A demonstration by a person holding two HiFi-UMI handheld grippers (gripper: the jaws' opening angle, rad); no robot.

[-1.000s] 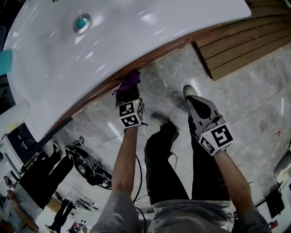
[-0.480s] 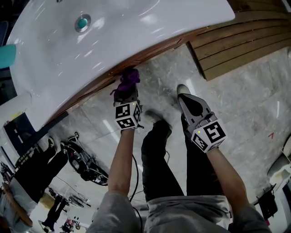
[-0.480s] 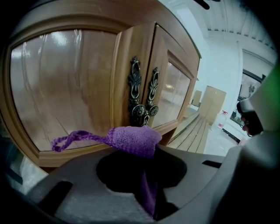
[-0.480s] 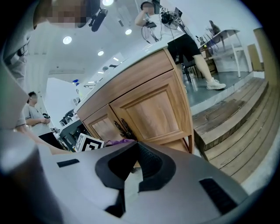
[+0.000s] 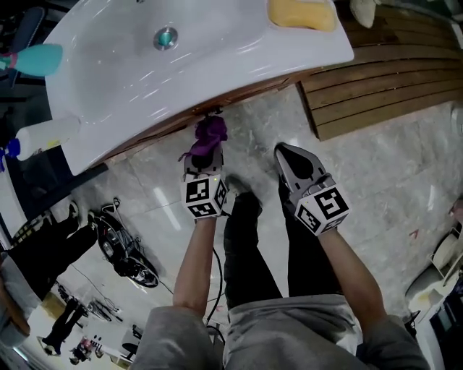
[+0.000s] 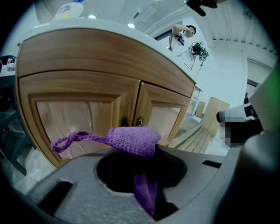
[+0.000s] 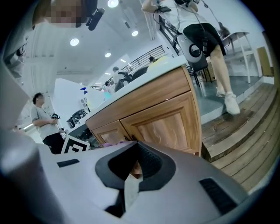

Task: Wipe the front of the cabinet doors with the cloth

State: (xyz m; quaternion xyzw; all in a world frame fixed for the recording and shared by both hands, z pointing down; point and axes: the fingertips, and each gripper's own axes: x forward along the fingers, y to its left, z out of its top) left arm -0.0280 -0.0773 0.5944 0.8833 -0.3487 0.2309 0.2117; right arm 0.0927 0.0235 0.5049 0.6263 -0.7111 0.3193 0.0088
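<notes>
My left gripper [image 5: 204, 157] had come back a little from the doors [image 6: 78, 116] over the last second. A moment earlier the cloth [image 5: 210, 134] was tucked up against the wood under the basin [image 5: 217, 65]; now it hung just short of it, at 12 o'clock from my left jaws, which stayed clenched on its purple knit with a loop trailing out toward 9 o'clock. From the left gripper view the two doors stood ahead with their handles at the middle seam, and the cloth was not touching either. I judged that one stroke had ended and the next pass needed me to press in again. My right gripper [image 5: 289, 155] hung at 3 o'clock from the left one, its jaws closed together on nothing, pointed at the right-hand door. The basin held only its drain [image 5: 166, 37] in the bowl. A yellow sponge [image 5: 302, 13] lay at its 2 o'clock corner, and a white bottle [image 5: 45, 135] lay by its 8 o'clock edge.
</notes>
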